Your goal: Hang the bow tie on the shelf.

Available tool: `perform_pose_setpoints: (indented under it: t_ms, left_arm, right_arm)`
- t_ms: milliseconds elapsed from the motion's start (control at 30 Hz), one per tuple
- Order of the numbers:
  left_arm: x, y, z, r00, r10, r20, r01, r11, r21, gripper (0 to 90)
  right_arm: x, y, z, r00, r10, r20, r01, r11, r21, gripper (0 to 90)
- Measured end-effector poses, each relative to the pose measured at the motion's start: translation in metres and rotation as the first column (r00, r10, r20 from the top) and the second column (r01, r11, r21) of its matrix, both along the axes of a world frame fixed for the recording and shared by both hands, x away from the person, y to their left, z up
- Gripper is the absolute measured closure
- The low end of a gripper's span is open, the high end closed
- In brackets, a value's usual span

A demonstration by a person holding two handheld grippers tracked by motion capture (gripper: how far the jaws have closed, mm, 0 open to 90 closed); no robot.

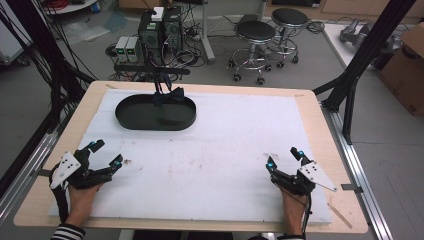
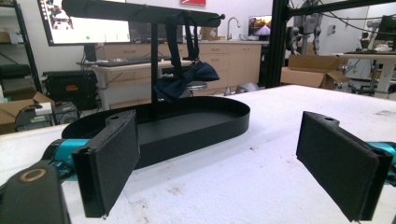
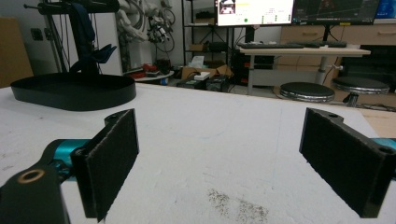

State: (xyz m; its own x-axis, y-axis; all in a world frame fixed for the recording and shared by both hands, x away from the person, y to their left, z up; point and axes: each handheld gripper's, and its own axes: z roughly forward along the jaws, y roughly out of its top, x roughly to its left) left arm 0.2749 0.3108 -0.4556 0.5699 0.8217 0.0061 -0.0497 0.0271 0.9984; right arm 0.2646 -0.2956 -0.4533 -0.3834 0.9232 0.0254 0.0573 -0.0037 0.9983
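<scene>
No legible text, label, brand or number in any view. Monitor (image 2: pixel 84 22) at upper left of the left gripper view carries a bright window, content too blurred to read. Monitors (image 3: pixel 254 11) along the top edge of the right gripper view show coloured patches and dark panels (characters not resolvable). Cardboard box (image 1: pixel 406 65) at right edge of the high view bears a dark mark, unreadable.
</scene>
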Motion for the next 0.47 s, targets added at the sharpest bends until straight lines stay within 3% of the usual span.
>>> perform_pose_setpoints:
  t_ms: [100, 233, 467]
  left_arm:
    - [-0.0002, -0.0014, 0.0002, 1.0000, -0.001, 0.004, 0.001, 0.9996, 0.027, 14.1]
    - [0.0008, 0.0007, 0.0000, 1.0000, -0.004, -0.006, 0.004, 1.0000, -0.003, 14.0]
    - [0.0006, 0.0001, 0.0000, 1.0000, -0.004, -0.006, 0.004, 1.0000, 0.004, 14.1]
  right_arm:
    - [-0.0003, -0.0002, 0.0000, 1.0000, -0.001, -0.003, 0.001, 1.0000, 0.003, 11.0]
    - [-0.0004, 0.0000, -0.0002, 1.0000, -0.003, -0.001, 0.003, 1.0000, 0.002, 10.9]
    - [-0.0004, -0.0003, -0.0001, 1.0000, 0.000, -0.003, 0.000, 1.0000, 0.007, 10.9]
